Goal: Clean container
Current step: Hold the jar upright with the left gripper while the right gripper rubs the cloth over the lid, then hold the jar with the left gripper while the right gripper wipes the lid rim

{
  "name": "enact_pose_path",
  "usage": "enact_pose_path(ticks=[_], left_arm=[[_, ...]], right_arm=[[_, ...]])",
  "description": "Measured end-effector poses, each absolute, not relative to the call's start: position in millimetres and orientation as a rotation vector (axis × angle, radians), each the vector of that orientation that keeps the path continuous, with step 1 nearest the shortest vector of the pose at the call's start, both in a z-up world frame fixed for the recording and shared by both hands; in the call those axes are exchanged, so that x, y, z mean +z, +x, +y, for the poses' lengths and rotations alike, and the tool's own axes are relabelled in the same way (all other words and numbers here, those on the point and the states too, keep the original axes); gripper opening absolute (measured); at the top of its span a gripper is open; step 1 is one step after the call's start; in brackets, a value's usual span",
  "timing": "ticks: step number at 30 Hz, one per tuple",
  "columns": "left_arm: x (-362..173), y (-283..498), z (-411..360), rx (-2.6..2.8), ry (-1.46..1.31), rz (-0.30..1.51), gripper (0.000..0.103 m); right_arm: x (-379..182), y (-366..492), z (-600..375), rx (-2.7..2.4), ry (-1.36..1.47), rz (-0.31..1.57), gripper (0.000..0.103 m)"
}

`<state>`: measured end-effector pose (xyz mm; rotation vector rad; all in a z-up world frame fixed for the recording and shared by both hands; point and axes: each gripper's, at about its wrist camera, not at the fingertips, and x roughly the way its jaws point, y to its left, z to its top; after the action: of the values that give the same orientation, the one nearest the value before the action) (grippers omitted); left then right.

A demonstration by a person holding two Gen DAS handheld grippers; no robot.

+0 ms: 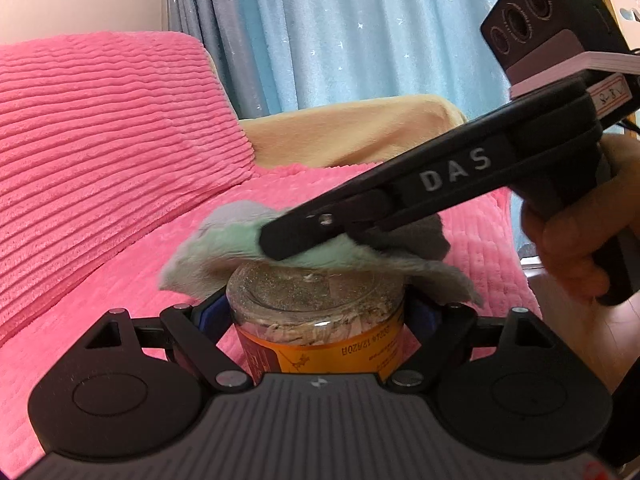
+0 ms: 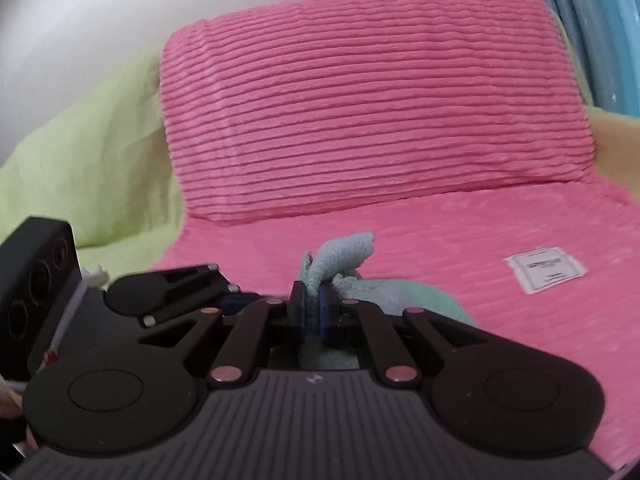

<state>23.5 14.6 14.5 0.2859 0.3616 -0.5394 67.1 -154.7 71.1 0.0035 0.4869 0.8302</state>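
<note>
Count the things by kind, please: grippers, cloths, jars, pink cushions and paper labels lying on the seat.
Grippers: 2 (left gripper, right gripper)
Cloths: 1 (cloth)
Jars: 1 (jar)
Pink cushions: 1 (cushion)
Paper labels: 1 (label)
Total: 6

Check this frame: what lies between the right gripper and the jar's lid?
The green-grey cloth, pinched by the right gripper, is pressed onto the lid; the left wrist view shows it.
</note>
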Motion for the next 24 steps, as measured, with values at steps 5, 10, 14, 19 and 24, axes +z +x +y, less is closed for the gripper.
enact_pose_path(ticks=[5,10,14,19,24], left_arm=[[14.3,23.8,14.5,-0.540,0.290,0.360,0.086],[14.0,23.6,14.6,-0.538,0.292,0.360,0.086],[14.2,22.8,13.4,-0.533,0.305,0.359,0.086],[15.4,23.2,13.1,-0.532,0.308,0.358,0.086],[16.2,23.5,13.8,-0.534,0.306,0.358,0.086]], right_arm=[[74.4,56.3,-164.1,0.859,0.022,0.536,0.004],[72.3,50.8,-162.1,0.959,0.098,0.573,0.006],[66.0,60.6,-158.6,0.975,0.188,0.582,0.005],[65.4,69.4,-150.3,0.911,0.131,0.523,0.004],[69.8,72.8,-151.0,0.844,0.022,0.486,0.003]])
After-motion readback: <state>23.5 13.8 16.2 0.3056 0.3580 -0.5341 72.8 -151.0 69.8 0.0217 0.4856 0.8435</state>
